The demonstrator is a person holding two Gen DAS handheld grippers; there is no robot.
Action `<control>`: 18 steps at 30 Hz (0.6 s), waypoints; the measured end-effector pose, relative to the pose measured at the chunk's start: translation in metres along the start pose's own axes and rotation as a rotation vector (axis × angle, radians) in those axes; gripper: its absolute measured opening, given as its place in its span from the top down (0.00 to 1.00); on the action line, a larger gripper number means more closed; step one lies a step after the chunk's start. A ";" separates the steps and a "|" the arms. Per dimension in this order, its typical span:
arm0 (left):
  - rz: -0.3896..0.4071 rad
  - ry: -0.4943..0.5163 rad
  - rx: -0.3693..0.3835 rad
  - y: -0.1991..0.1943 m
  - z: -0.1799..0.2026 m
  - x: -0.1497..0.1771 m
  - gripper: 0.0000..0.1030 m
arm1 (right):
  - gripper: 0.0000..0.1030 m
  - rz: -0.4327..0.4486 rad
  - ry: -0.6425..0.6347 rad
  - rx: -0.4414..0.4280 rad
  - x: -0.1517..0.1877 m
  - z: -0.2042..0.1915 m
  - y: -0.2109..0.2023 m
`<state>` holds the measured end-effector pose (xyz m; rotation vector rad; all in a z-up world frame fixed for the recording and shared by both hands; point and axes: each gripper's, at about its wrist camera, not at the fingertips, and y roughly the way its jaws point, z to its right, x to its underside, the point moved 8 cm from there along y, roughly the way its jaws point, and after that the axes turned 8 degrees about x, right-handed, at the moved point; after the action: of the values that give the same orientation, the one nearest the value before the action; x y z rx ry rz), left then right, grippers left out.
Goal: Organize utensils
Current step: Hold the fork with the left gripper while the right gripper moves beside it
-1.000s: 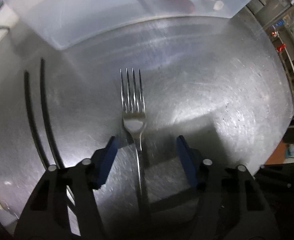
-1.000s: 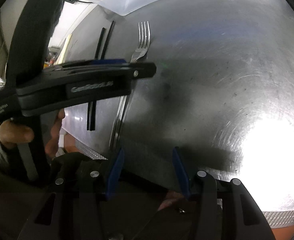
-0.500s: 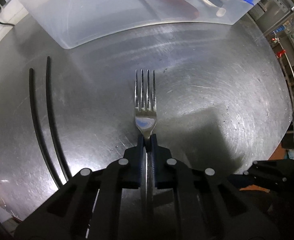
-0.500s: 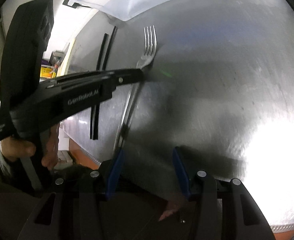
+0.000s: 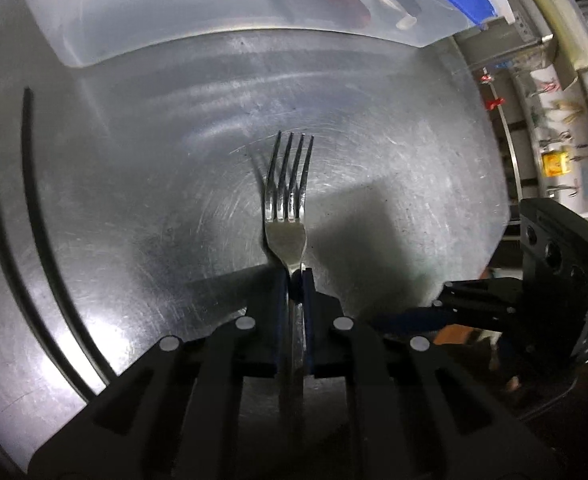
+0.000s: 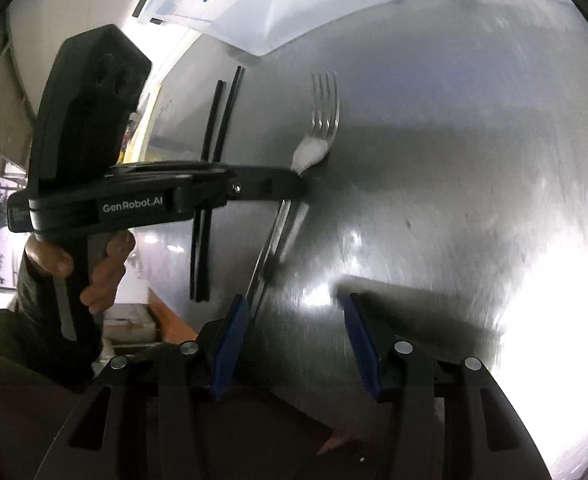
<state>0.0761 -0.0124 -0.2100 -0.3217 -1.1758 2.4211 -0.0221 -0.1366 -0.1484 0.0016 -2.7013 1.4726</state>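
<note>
**Fork gripped, bin not yet reached**

Left gripper (image 5: 293,280) was clamped on the neck of the fork (image 5: 288,196), tines pointing toward the bin (image 5: 214,12). Right gripper (image 6: 294,340) stood wide, holding nothing, near the handle end. Chopsticks (image 5: 34,216) lay left of the fork. Beyond, the bin held some utensils; judged midway.

Left tongs (image 5: 293,280) pinched together (level, seen side-on); right tongs (image 6: 294,312) spread wide, low.

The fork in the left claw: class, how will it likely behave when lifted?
The fork looks like rigid metal, so it probably won't bend. Its polished neck, pinched by the left claw, may slip or pivot. It likely feels light.
</note>
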 end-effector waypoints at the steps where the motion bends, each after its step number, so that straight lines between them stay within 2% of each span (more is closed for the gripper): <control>1: 0.001 -0.009 0.019 -0.001 -0.002 0.000 0.93 | 0.50 0.014 0.007 0.010 -0.006 -0.001 -0.001; 2: 0.005 -0.012 0.034 -0.001 -0.005 0.001 0.93 | 0.50 0.032 0.022 0.007 -0.010 0.001 -0.004; 5: 0.012 0.007 0.040 -0.008 -0.009 0.005 0.93 | 0.50 0.099 0.157 -0.090 -0.033 0.018 -0.019; 7: 0.018 0.044 0.015 -0.013 -0.009 0.010 0.93 | 0.50 0.147 0.199 -0.083 -0.050 0.030 -0.026; 8: 0.022 0.065 0.004 -0.014 -0.007 0.012 0.93 | 0.50 0.167 0.178 -0.030 -0.060 0.034 -0.028; 10: 0.033 0.097 0.005 -0.020 -0.002 0.015 0.93 | 0.50 0.182 0.122 0.019 -0.073 0.030 -0.027; 15: 0.046 0.104 0.010 -0.036 -0.003 0.026 0.93 | 0.51 0.169 -0.024 0.077 -0.101 0.007 -0.006; 18: 0.051 0.078 0.016 -0.040 -0.010 0.037 0.93 | 0.53 0.170 -0.057 0.089 -0.107 0.002 0.004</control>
<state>0.0584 0.0333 -0.1855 -0.4426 -1.1272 2.4364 0.0849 -0.1391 -0.1589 -0.1886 -2.7373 1.6619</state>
